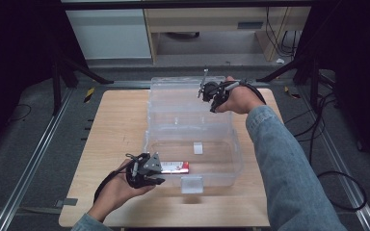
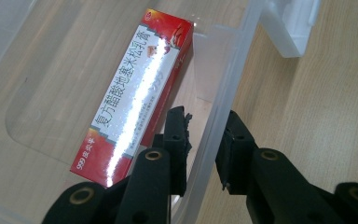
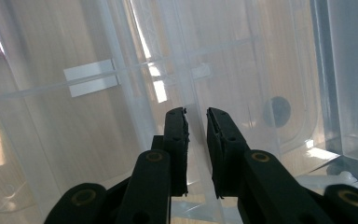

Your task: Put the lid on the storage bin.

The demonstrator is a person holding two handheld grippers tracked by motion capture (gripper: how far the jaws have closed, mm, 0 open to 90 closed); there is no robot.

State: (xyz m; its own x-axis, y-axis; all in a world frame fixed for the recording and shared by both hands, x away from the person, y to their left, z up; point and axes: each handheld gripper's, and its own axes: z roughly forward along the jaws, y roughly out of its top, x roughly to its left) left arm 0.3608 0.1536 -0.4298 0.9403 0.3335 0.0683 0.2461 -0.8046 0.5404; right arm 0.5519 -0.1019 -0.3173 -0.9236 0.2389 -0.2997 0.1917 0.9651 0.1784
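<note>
left gripper: your left gripper (image 2: pixel 204 140) is clenched on the near wall (image 2: pixel 219 116) of the clear bin (image 1: pixel 192 144), one jaw inside, one outside.
right gripper: your right gripper (image 1: pixel 207 94) is at the raised lid (image 1: pixel 188 94), far side of the bin. In the right gripper view the jaws straddle a clear edge (image 3: pixel 196 140); pads look close on it, but contact is hard to call through the clear plastic, so I count it as gripping the lid edge, not certain.
box location: the red box (image 2: pixel 137 93) lies flat on the bin floor, just beside your left gripper's inner jaw, on the inside of the wall. Not held by either gripper.
box axis: long axis runs roughly along the near wall, leading up and away from your left gripper in its own view; in the high view it lies level across the front of the bin (image 1: pixel 176 167).
nearer hand: left, by far. The right is well apart from the box, across the bin.
key relation: lid stands open behind the bin, the box sits below and toward you from the right gripper. My read: you steady the bin with the left while the right swings the lid toward you and down.
risk: lid edge slipping from the jaws; bin sliding on the bench (image 1: pixel 120 125).
</note>
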